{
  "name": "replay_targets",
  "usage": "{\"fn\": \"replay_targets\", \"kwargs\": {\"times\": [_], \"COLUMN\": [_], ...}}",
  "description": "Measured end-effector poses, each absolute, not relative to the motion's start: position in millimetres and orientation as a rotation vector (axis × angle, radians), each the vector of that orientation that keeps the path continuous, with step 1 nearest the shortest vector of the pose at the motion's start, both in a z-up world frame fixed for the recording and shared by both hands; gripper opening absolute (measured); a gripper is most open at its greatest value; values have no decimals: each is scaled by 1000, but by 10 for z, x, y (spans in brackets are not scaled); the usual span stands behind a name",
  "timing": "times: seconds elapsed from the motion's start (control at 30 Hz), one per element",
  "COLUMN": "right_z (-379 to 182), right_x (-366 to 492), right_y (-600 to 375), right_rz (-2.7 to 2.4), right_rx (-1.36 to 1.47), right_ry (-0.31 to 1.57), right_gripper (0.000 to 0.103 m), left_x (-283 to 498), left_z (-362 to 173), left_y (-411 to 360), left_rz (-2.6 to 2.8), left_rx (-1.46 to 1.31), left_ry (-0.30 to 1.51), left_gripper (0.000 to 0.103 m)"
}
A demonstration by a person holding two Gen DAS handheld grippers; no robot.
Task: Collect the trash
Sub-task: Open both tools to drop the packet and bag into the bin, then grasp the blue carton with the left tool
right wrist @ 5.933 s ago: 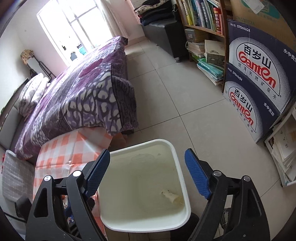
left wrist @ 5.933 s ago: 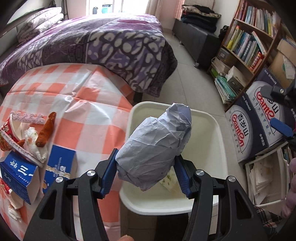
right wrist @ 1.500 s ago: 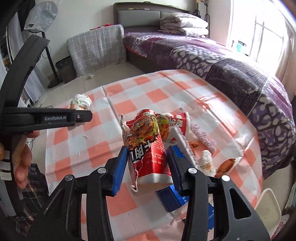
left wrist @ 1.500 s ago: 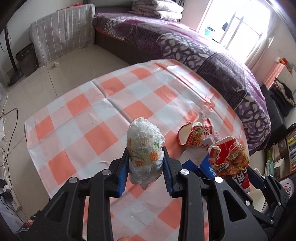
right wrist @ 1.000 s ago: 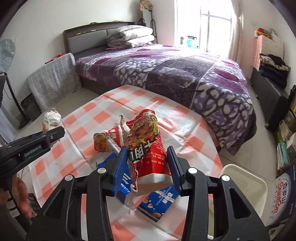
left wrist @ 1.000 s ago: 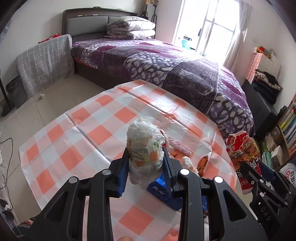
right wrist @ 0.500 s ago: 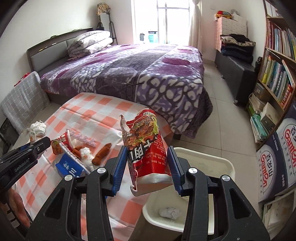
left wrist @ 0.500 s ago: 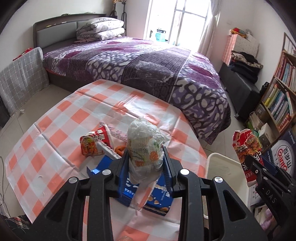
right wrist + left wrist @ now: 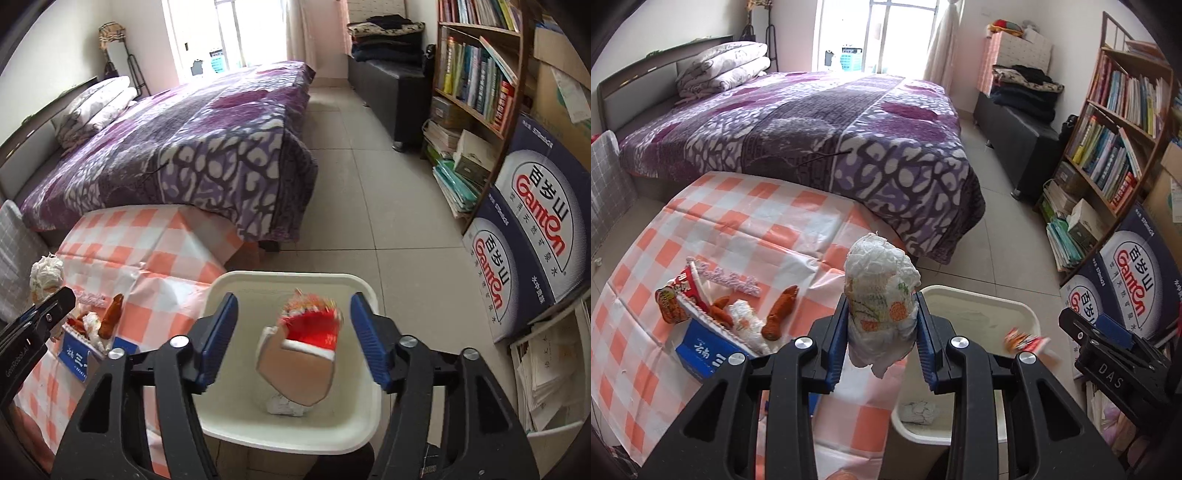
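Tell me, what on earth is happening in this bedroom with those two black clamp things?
Someone is clearing rubbish off a checked orange-and-white tablecloth into a cream plastic bin. The right gripper has its fingers spread, and a red cardboard snack carton, blurred, is dropping into the bin. The left gripper clamps a crumpled white printed wrapper near the bin. A blue box and food scraps remain on the table.

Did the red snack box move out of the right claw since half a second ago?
Yes. The red cardboard snack box has left the open right claw and is dropping toward the white plastic bin, above the crumpled paper.
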State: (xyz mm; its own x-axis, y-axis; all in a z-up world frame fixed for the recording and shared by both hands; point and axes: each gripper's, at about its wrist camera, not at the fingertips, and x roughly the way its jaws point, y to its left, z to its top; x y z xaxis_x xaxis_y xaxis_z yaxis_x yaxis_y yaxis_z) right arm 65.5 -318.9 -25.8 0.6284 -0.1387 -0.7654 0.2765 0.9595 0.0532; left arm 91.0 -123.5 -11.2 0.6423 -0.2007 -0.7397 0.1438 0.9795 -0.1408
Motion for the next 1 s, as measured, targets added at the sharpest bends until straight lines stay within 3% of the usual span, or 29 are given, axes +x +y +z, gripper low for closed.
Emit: {"fn": "replay_targets", "kwargs": {"times": [0.2, 0.7, 0.73, 0.8, 1.0], "right_z": [-242, -209, -220, -241, -264], "right_x": [544, 287, 281, 275, 291], "right_y": [-3608, -4320, -4345, -4383, -4422], "right_rz": [-337, -496, -502, -512, -538], "right_rx": [248, 397, 400, 404, 404], "right_ry": [835, 768, 767, 770, 769], "right_gripper": [82, 89, 90, 90, 93], "left_x": [971, 1111, 1123, 1149, 1174], "left_z": [-160, -357, -371, -393, -418], "left_y": [-1660, -2423, -2465, -2526, -2557], "left_rz": [-253, -372, -378, -394, -396], "left_rx": [-35, -2, 1, -2, 6], "left_ry": [867, 946, 952, 964, 967], "left_gripper": [33, 36, 40, 57, 70]}}
